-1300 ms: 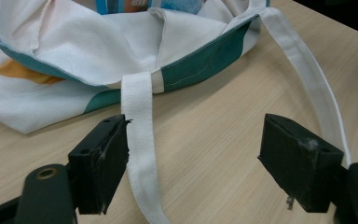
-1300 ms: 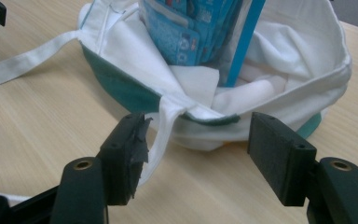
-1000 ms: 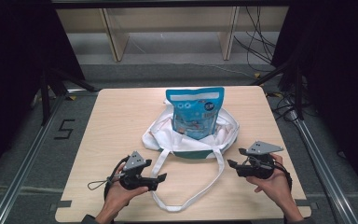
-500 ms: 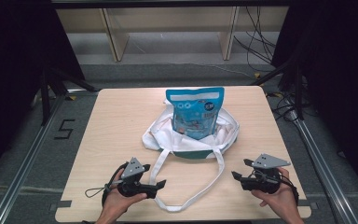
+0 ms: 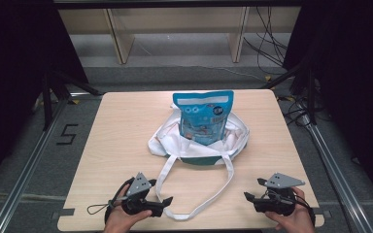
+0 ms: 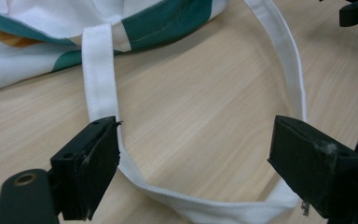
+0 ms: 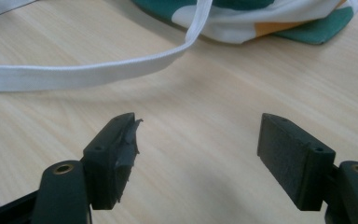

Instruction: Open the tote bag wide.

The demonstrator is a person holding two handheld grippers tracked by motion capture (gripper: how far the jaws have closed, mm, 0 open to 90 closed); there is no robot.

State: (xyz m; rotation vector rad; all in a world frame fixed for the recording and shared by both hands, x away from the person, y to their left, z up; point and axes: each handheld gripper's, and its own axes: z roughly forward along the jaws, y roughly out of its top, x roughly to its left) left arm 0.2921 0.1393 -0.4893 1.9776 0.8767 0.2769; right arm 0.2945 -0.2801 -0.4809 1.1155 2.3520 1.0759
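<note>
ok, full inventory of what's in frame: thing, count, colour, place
table: 1, light wood, centre of the high view
tote bag: 1, white with green and orange patches, mid-table, lying open
snack pouch: 1, blue, standing in the tote bag
bag strap: 1 long loop, white, trailing toward the near edge between the grippers
shelf unit: 1, pale wood, behind the table
cables: several, dark, on the floor at back right
left gripper: 1, black, near-left edge, jaws open either side of the strap loop
right gripper: 1, black, near-right edge, jaws open over bare table
hands: 2, at the bottom edge
</note>
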